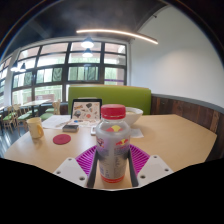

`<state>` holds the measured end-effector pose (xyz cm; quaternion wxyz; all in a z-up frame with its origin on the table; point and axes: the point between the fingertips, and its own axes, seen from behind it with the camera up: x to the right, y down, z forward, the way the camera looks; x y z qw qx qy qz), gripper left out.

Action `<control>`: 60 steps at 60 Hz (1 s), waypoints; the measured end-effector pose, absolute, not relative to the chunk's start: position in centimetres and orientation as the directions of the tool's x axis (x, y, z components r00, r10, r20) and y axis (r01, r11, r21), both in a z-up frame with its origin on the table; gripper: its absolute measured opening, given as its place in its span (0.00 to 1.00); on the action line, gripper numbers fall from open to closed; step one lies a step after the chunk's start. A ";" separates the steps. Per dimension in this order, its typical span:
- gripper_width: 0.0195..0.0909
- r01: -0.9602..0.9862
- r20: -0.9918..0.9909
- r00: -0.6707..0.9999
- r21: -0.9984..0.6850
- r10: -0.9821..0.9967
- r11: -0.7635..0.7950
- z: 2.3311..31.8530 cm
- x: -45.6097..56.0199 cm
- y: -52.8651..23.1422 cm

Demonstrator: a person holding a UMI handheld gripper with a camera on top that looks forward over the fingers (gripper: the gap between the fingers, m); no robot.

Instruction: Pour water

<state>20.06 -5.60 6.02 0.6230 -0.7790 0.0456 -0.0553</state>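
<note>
The bottle (112,148) sits between the two fingers with its red cap (113,112) up, and the magenta pads (88,157) press against both its sides, so the gripper (112,165) looks closed to the bottle's width and holding it. It stands upright, its base hidden below the fingers, so I cannot tell whether it is lifted or resting on the table (170,135).

The step in hand seems to be carrying the bottle toward a vessel. To do it well, keep the squeeze firm enough that the smooth body does not slip, keep it upright while travelling, and tilt slowly only once the mouth is over the target. The cap appears to be on, which would block any pour.

Just left of the bottle a red disc (62,139) lies flat on the table. Further left of it stands a yellow cup (36,127), the likely target. Behind the bottle is a white bowl (131,117), and left of that, a picture frame (85,108). Beyond the bottle, a green bench (125,97) runs under the windows (60,70).
</note>
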 end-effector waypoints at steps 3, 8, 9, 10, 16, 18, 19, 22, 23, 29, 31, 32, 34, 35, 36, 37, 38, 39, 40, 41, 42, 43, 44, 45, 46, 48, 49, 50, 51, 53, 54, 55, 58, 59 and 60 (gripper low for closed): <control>0.41 -0.008 0.019 0.991 -0.980 -0.136 -0.199 5.9 19.8 -4.7; 0.33 -0.050 -0.025 0.992 -0.980 -0.127 -0.195 5.7 19.3 -4.1; 0.32 -0.048 -0.024 0.992 -0.979 -0.125 -0.196 6.0 19.7 -4.8; 0.34 -0.042 -0.018 0.992 -0.979 -0.124 -0.200 6.0 19.7 -4.8; 0.29 0.013 0.038 0.992 -0.979 -0.120 -0.202 6.0 19.2 -3.9; 0.29 0.038 0.065 0.990 -0.976 -0.122 -0.214 6.2 19.2 -4.3; 0.29 0.054 0.083 0.989 -0.974 -0.124 -0.221 6.2 19.2 -4.2; 0.29 0.118 0.152 0.980 -0.964 -0.131 -0.238 6.6 18.7 -3.9; 0.29 0.142 0.176 0.976 -0.961 -0.130 -0.238 6.9 18.5 -3.8; 0.29 0.325 0.356 0.928 -0.918 -0.111 -0.228 10.3 16.3 -2.0; 0.29 0.405 0.434 0.895 -0.888 -0.104 -0.217 12.1 15.1 -1.1; 0.29 0.448 0.475 0.875 -0.868 -0.095 -0.215 13.5 14.7 -0.7; 0.29 0.532 0.557 0.826 -0.822 -0.088 -0.202 15.5 13.1 0.4; 0.29 0.574 0.597 0.798 -0.795 -0.081 -0.194 16.5 12.4 1.1; 0.29 0.617 0.637 0.767 -0.765 -0.077 -0.184 17.3 11.3 1.5; 0.29 0.659 0.677 0.732 -0.732 -0.077 -0.172 17.8 10.0 2.3; 0.29 0.700 0.716 0.695 -0.696 -0.074 -0.162 18.7 8.9 2.9; 0.29 0.739 0.753 0.654 -0.656 -0.067 -0.155 19.7 8.0 3.2; 0.29 0.775 0.788 0.612 -0.614 -0.066 -0.148 20.4 7.0 3.8; 0.29 0.808 0.820 0.568 -0.571 -0.067 -0.144 20.9 6.0 4.4; 0.29 0.840 0.851 0.520 -0.524 -0.066 -0.142 21.3 5.1 5.0; 0.29 0.869 0.881 0.469 -0.473 -0.063 -0.144 21.6 4.2 5.5; 0.29 0.896 0.908 0.416 -0.420 -0.055 -0.143 22.0 3.7 6.2; 0.29 0.919 0.930 0.363 -0.368 -0.057 -0.145 22.1 2.7 6.7; 0.29 0.937 0.948 0.313 -0.318 -0.060 -0.143 21.6 1.9 7.9; 0.29 0.966 0.977 0.206 -0.212 -0.058 -0.147 21.4 0.3 9.0; 0.29 0.976 0.987 0.151 -0.157 -0.053 -0.152 21.6 -0.4 8.9; 0.29 0.983 0.994 0.098 -0.105 -0.050 -0.153 21.4 -1.1 9.4; 0.29 0.987 0.998 0.048 -0.054 -0.045 -0.153 21.1 -1.8 9.9; 0.29 0.988 0.998 -0.046 0.040 -0.037 -0.152 20.4 -3.1 10.8; 0.29 0.985 0.995 -0.091 0.085 -0.034 -0.152 20.1 -3.6 11.2; 0.29 0.980 0.991 -0.134 0.129 -0.026 -0.150 20.1 -3.9 11.5; 0.29 0.956 0.965 -0.261 0.255 -0.022 -0.146 19.5 -5.1 12.8; 0.29 0.940 0.950 -0.312 0.304 -0.028 -0.153 18.8 -5.7 12.7; 0.29 0.928 0.936 -0.352 0.345 -0.028 -0.143 19.1 -5.9 13.2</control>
